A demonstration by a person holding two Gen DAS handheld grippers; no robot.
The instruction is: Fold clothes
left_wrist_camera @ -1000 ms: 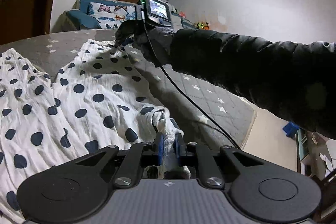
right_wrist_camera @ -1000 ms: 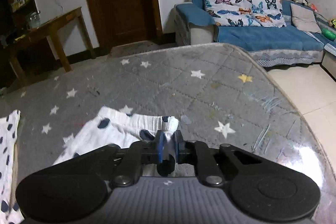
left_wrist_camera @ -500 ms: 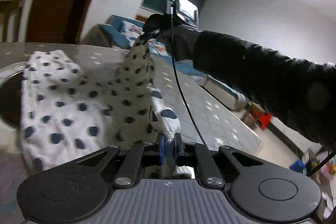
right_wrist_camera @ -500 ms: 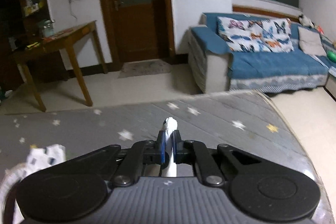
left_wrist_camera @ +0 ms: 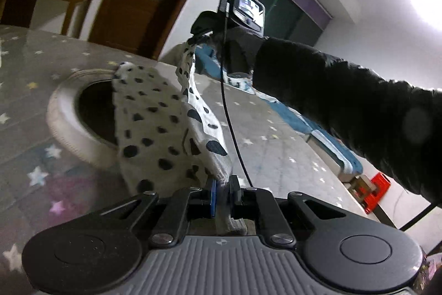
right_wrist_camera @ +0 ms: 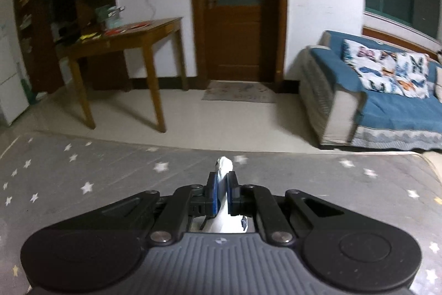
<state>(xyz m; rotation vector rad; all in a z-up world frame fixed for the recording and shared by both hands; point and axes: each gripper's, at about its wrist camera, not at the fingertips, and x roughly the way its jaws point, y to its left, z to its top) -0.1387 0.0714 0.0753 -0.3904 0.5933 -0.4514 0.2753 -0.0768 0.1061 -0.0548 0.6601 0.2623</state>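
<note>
The left gripper (left_wrist_camera: pixel 223 185) is clamping one edge of the white polka-dot garment (left_wrist_camera: pixel 154 126), and the right gripper (right_wrist_camera: pixel 223 188) is pinching another edge. The cloth is hanging stretched between them above the grey star-patterned mat (left_wrist_camera: pixel 33 129), beside a round white basket (left_wrist_camera: pixel 66 129).

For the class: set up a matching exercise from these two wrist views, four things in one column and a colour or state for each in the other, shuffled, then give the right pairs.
Things:
1. spotted garment
2. sofa cover
3. wooden table
4. mat

Descriptions:
A. grey with stars
B. lifted, gripped at two ends
C. blue
D. brown, cluttered top

Pairs: 1-B, 2-C, 3-D, 4-A
</note>
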